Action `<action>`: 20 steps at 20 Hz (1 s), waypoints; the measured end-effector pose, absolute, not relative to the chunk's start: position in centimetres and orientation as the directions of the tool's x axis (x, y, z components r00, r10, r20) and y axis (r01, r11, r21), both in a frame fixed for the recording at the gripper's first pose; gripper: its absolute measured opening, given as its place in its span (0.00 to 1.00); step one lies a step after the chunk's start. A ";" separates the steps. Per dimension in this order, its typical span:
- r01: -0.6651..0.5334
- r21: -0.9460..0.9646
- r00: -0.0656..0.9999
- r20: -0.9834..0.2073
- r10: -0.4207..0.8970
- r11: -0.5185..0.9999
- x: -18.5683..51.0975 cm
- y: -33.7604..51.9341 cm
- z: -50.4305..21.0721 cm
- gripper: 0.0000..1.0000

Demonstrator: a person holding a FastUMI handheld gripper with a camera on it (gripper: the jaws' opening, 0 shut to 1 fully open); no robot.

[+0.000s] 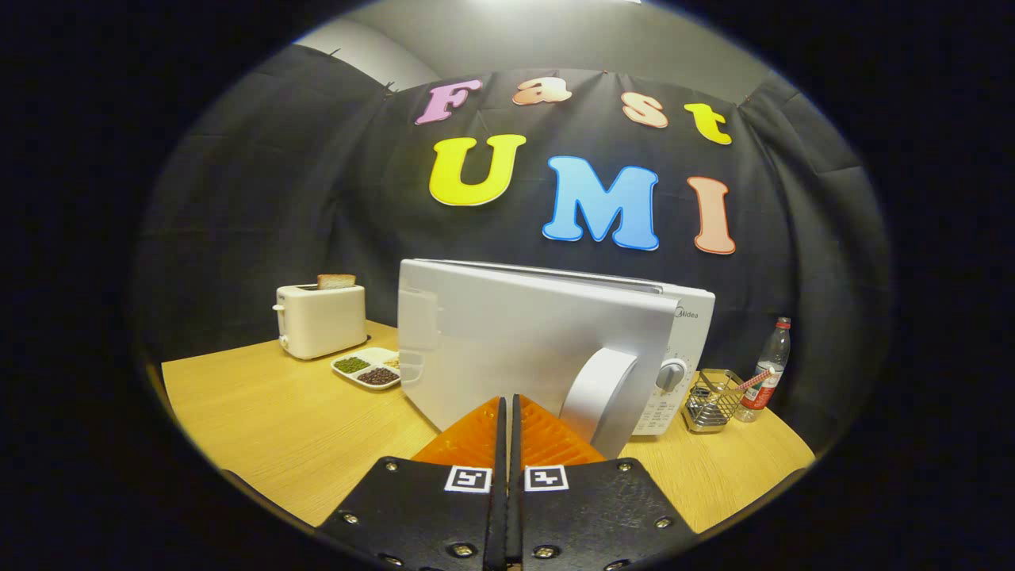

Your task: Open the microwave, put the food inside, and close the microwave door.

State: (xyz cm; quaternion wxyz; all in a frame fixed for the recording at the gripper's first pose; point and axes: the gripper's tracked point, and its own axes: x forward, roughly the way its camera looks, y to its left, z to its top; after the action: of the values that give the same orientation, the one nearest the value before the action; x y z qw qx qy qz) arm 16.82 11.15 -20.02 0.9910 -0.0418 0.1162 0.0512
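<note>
The white microwave (688, 317) stands on the wooden table (270, 420) straight ahead. Its door (507, 333) is partly swung out, leaving a narrow gap to the body along the top, so the inside is hidden. The door's curved handle (604, 388) sits just right of my fingers, and the control dial (672, 374) shows beyond it. My gripper (507, 399) is shut with nothing between its fingers. Its tips are at the lower part of the door's outer face; whether they touch it I cannot tell.
A white toaster (321, 319) with a slice of bread (336, 281) in it stands at the back left. A divided white dish of beans (367, 368) lies beside it. Right of the microwave are a wire basket (712, 403) and a plastic bottle (771, 366).
</note>
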 end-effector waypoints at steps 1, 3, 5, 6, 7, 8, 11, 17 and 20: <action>-0.091 -0.075 0.969 -0.236 0.071 0.993 17.7 10.5 -20.2 0.01; -0.052 -0.062 0.969 -0.244 0.036 0.997 20.0 9.4 -20.8 0.01; -0.015 -0.061 0.972 -0.236 0.001 0.998 21.8 8.6 -21.1 0.01; 0.006 -0.085 0.974 -0.226 -0.025 0.996 23.1 8.1 -21.2 0.01; 0.024 -0.109 0.974 -0.221 -0.048 0.994 24.1 7.5 -21.3 0.01; 0.037 -0.114 0.973 -0.222 -0.062 0.993 25.0 7.1 -21.6 0.01; 0.075 -0.106 0.971 -0.217 -0.097 0.992 28.0 6.0 -21.9 0.01; 0.071 -0.189 0.968 -0.223 -0.114 0.979 28.5 6.2 -22.3 0.03; 0.040 -0.165 0.975 -0.211 -0.074 0.985 26.4 7.4 -20.1 0.01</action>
State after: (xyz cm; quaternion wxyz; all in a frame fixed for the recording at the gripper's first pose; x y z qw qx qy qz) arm 26.36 7.45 -20.12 0.9904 -0.0802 0.1087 -0.0288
